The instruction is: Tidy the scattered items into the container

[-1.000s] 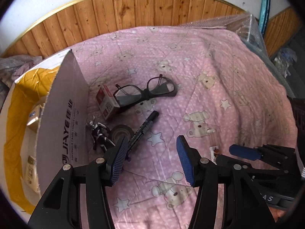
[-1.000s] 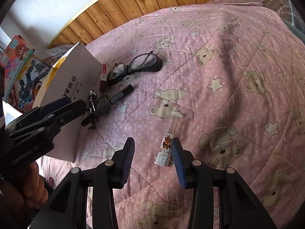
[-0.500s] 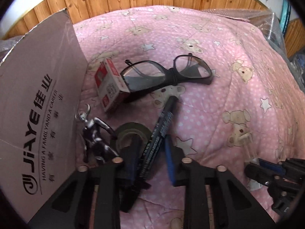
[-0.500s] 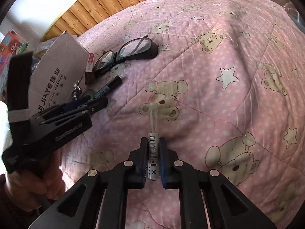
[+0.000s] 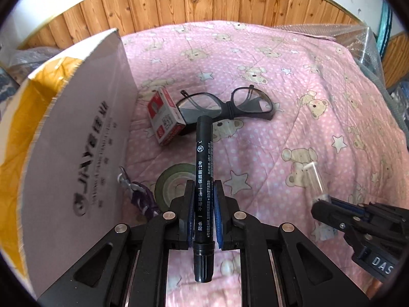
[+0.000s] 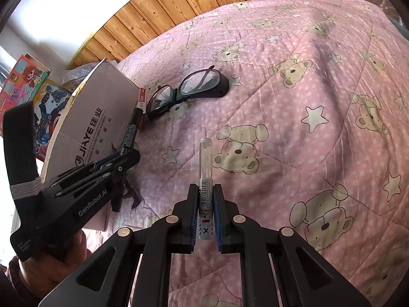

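Black left gripper — "GenRobot.AI" lettering, blue-padded jaws, silver screws

Home bedroom: bed under pink teddy-bear quilt, wood-panelled wall, toy boxes alongside.

Both cameras ride just behind their own tool's fingers and look steeply down along them at the bed, close to the quilt.

The left wrist view faces the wood wall at the bed's far edge, with the box rising close on its left and the right tool entering at lower right.

The right wrist view faces the same wall more obliquely, from farther right, with the left tool and the hand holding it at lower left.

Both views share the glasses, the box, the marker, the tube and the quilt between them.
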{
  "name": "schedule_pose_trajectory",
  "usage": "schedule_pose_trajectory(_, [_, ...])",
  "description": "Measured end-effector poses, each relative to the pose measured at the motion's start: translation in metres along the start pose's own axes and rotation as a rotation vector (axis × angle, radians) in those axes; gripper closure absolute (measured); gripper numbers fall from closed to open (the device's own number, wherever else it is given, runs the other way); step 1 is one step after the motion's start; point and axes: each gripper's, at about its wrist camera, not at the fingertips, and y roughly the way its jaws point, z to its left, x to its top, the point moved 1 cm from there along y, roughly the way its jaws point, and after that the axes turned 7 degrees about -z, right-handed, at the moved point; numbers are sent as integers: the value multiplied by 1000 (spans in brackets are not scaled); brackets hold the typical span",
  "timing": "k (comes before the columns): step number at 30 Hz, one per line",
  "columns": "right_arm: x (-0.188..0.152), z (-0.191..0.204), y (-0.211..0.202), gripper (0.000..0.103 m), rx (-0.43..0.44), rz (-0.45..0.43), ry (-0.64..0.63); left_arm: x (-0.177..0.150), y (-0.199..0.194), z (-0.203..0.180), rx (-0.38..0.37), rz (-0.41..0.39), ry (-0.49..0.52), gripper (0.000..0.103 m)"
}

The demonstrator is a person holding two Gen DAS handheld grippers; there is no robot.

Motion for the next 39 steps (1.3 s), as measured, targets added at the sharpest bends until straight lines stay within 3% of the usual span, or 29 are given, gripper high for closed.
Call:
schedule_pose_trajectory(7, [-2,8,-6,91,4,-16,-33,-3,-22,2,-5,5,-28,89])
schedule_pose_trajectory(18, [-10,19,-17,91,45,-34,-62,-13,-60,15,-143,1,-182,90])
schedule_pose_trajectory(28, [-20,38,-28,91,104,-34,-114,-32,-95,31,-181,-47,-247,90])
schedule_pose_trajectory(32, [-27,43,-32,91,98,-27,-128,-39,-106,35,-235,-60,-262,90])
schedule_pose_trajectory(35, [-30,47,-36,91,102,-35,-135,-40,-106,41,-328,-57,-314,90])
schedule_pose_trajectory(39, [-31,48,-41,91,108,-48,-138,-42,-110,38,-353,-70,-321,90])
